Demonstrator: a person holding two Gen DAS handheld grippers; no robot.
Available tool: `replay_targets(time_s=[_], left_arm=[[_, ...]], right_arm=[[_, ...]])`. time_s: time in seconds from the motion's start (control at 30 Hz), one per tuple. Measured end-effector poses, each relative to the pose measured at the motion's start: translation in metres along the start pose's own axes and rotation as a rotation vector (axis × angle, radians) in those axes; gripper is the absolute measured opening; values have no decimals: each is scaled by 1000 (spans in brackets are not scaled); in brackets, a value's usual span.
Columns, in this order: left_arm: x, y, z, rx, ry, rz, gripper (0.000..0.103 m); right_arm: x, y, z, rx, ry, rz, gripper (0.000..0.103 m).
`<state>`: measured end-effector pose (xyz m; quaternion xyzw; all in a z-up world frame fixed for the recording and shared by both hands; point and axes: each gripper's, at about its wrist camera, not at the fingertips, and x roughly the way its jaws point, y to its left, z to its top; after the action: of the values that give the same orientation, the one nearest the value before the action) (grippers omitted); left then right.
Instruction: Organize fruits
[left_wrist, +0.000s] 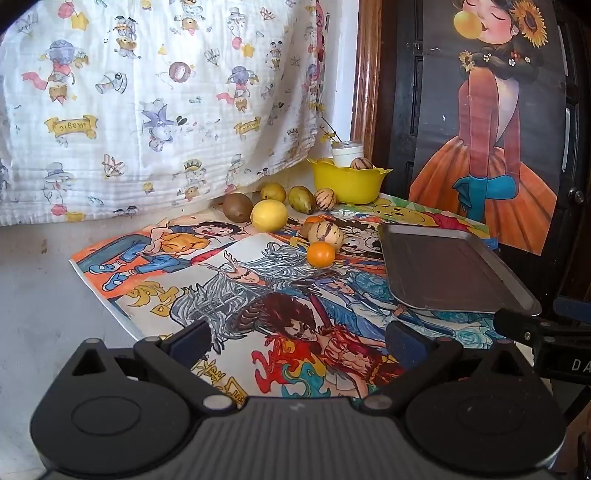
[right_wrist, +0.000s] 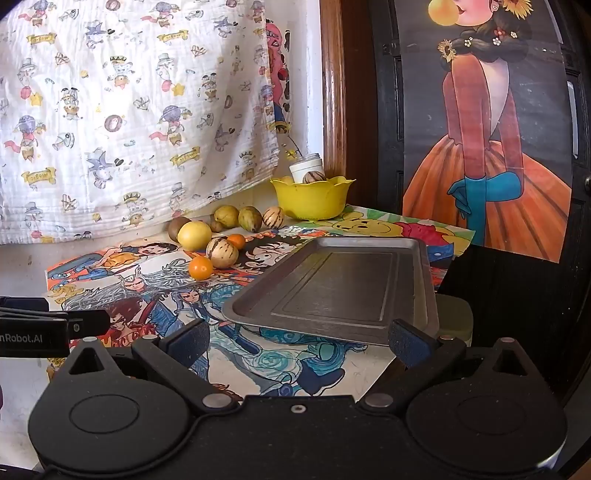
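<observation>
Grey metal, shallow and rectangular, the baking tray (right_wrist: 332, 291) sits bare on the colourful cartoon-printed mat (left_wrist: 207, 280), with no fruit in it; the loose fruits lie well apart from both claws, clustered near the yellow petal-rimmed plastic bowl (left_wrist: 347, 182): a large yellow lemon (left_wrist: 269, 215), a brown kiwi (left_wrist: 236, 206), two greenish oval fruits (left_wrist: 301, 199), two cream purple-striped pepino melons (left_wrist: 325, 232) and a small glossy orange fruit (left_wrist: 320, 253) nearest the tray; a third striped one rests inside the bowl beside a white plastic jar (left_wrist: 346, 151). The left gripper (left_wrist: 299, 341) hovers over the mat with its jaws spread wide and nothing between them; the right gripper (right_wrist: 299, 341) is likewise wide open and empty, poised at the tray's near edge. Sorting appears not yet begun; the round fruits would likely roll if nudged sideways during a reach, and the small orange one, touching or nearly touching the striped melon, could be knocked off-line by a finger closing on its neighbour; a smooth lemon may also slip from narrow pads. Only the right wrist view shows the tray's whole floor and the second orange fruit (right_wrist: 236, 241) clearly, plus the left tool's tip; only the left view shows the bare grey tabletop (left_wrist: 40, 295) beyond the mat.
</observation>
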<state>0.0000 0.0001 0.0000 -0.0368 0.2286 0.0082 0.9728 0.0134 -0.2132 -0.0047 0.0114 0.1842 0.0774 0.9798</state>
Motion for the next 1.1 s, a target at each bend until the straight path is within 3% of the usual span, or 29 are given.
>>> replay_targets(time_s=[1.1], left_arm=[[1, 4, -4, 2, 4, 3, 103]], right_arm=[[1, 3, -1, -4, 9, 2, 102]])
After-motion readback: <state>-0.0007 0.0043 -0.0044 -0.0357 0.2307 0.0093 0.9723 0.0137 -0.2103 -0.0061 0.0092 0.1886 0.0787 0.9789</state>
